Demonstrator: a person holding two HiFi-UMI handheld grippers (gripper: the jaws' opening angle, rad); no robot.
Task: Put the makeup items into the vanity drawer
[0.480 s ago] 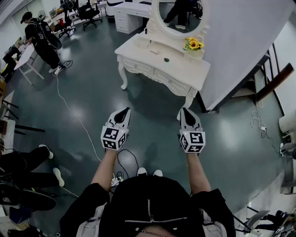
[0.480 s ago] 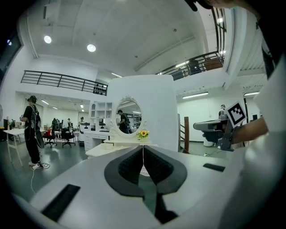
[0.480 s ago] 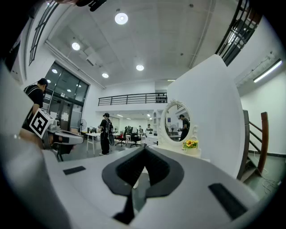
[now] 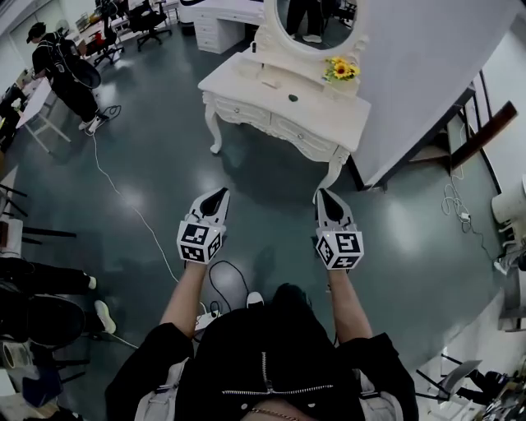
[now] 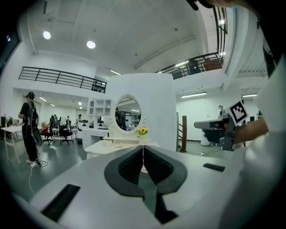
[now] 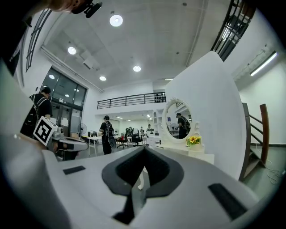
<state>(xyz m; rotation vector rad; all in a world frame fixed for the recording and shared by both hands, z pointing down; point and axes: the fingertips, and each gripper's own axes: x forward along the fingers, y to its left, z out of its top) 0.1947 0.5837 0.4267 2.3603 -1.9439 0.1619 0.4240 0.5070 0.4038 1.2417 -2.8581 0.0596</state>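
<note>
White vanity point(image 4: 329, 113), ornate legs, front drawers point(image 4: 301, 137) shut — one small dark item point(image 4: 292, 98) lying mid-top

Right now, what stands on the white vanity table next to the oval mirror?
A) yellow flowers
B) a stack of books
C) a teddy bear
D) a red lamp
A: yellow flowers stand on the vanity table, at the right foot of the oval mirror.

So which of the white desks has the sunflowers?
The nearer vanity, with the oval mirror; sunflowers stand at its right rear. The white desk behind it shows none.
</note>
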